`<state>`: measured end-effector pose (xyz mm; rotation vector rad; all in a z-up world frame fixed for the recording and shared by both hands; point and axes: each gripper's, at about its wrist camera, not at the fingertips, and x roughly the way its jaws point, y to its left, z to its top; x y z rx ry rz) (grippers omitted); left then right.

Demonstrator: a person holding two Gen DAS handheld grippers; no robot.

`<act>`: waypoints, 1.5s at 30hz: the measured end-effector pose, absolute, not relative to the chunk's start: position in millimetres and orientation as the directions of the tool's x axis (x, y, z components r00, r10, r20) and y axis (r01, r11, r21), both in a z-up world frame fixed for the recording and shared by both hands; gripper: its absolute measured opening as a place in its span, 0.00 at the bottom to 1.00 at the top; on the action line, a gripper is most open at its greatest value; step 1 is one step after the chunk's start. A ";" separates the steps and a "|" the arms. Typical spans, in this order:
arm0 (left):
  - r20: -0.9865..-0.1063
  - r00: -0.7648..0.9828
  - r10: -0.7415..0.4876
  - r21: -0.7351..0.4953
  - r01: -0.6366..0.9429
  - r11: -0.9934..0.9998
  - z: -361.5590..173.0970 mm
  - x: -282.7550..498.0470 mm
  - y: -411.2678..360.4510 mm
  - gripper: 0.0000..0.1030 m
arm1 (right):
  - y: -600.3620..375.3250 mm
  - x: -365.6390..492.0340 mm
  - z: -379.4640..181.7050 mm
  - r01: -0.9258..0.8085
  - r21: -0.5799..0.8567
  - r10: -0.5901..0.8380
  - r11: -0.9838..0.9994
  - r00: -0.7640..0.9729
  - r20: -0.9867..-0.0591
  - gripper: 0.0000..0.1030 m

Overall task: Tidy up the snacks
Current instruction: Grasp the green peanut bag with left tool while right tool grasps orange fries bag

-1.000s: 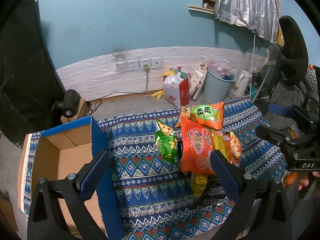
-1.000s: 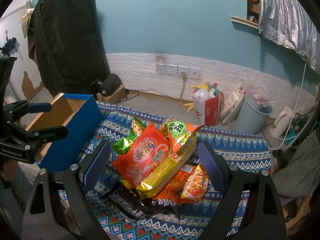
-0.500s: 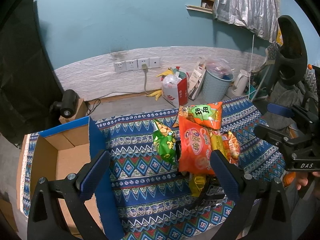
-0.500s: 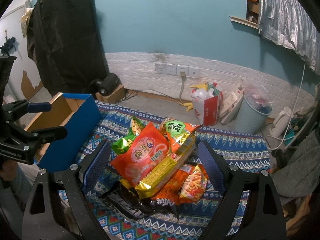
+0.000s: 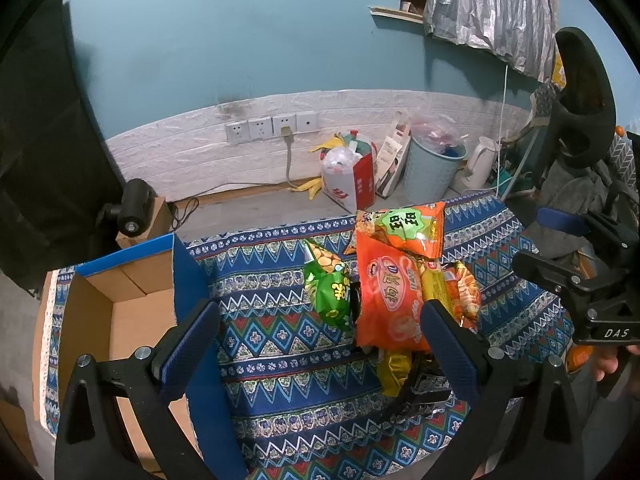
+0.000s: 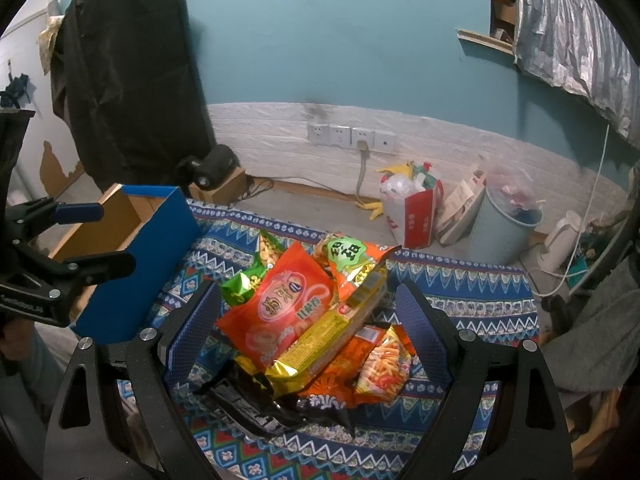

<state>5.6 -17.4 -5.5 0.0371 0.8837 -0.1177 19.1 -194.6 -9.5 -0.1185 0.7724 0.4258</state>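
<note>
Snack packets [image 5: 394, 292] lie heaped on the patterned cloth [image 5: 280, 344], seen from the left wrist view just right of centre: a big orange bag [image 5: 386, 300] on top, a green bag [image 5: 328, 286] touching its left edge, an orange bag with a green label [image 5: 404, 226] at the far end, and a yellow packet [image 5: 394, 368] and a black wrapper [image 5: 424, 388] poking out at the near end. The left gripper [image 5: 320, 344] hangs above the cloth with its fingers spread wide and nothing between them; its right finger [image 5: 448, 352] overlaps the near right corner of the heap, though contact cannot be told. At the left stands an open cardboard box with blue outer walls [image 5: 188, 280], its inside bare brown. The other tool shows at the right edge. From the right wrist view, the right gripper [image 6: 308, 328] is also spread wide, its two fingers framing the pile without visibly gripping anything. Here the big orange bag [image 6: 280, 312] overlaps a long yellow packet [image 6: 332, 328], with the green bag [image 6: 244, 280] behind on the left, a bag picturing fries [image 6: 384, 364] on the right, and the black wrapper [image 6: 280, 404] nearest. The box [image 6: 136, 276] sits to the left, the left tool before it. Behind the cloth are a red and white bag [image 6: 412, 212] and a pale blue bin [image 6: 504, 228].
</note>
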 end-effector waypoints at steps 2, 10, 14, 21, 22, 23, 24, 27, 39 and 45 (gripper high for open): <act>-0.780 0.619 -0.098 -0.032 0.117 0.993 -8.7 10.7 -15.4 0.98 | -197.1 22.2 -12.5 -0.408 0.053 0.324 0.911 0.632 -0.704 0.85; -0.813 0.575 -0.094 -0.043 0.102 0.994 -27.9 38.0 -14.2 0.98 | -222.0 44.6 -33.7 -0.332 0.083 0.278 0.940 0.600 -0.751 0.85; -0.834 0.544 -0.095 -0.044 0.106 0.993 -40.8 55.5 -18.2 0.98 | -237.8 58.5 -45.2 -0.279 0.102 0.252 0.955 0.579 -0.775 0.85; -0.864 0.498 -0.079 -0.044 0.081 0.996 -71.1 89.2 -22.1 0.98 | -262.3 81.8 -83.8 -0.192 0.157 0.235 0.969 0.501 -0.833 0.85; -0.867 0.492 -0.078 -0.046 0.076 0.996 -75.0 93.7 -21.7 0.98 | -264.1 83.7 -89.3 -0.184 0.158 0.230 0.970 0.491 -0.840 0.85; -0.871 0.486 -0.077 -0.048 0.071 0.996 -79.3 97.3 -22.0 0.98 | -265.4 84.9 -94.8 -0.176 0.155 0.222 0.972 0.480 -0.849 0.85; -0.876 0.477 -0.073 -0.049 0.061 0.997 -86.1 102.8 -21.9 0.98 | -266.7 86.8 -100.2 -0.169 0.153 0.216 0.974 0.470 -0.856 0.85; -0.888 0.453 -0.076 -0.062 0.045 0.997 -101.5 116.2 -21.0 0.98 | -272.4 93.5 -116.1 -0.152 0.152 0.205 0.977 0.444 -0.873 0.85; -0.929 0.359 -0.090 -0.096 0.001 0.995 -161.9 152.8 -18.7 0.92 | -290.4 107.5 -169.4 -0.108 0.226 0.250 0.968 0.338 -0.907 0.84; -0.932 0.334 -0.142 -0.156 -0.015 0.988 -175.9 158.5 -13.1 0.87 | -287.3 114.2 -189.5 -0.105 0.225 0.246 0.969 0.296 -0.923 0.84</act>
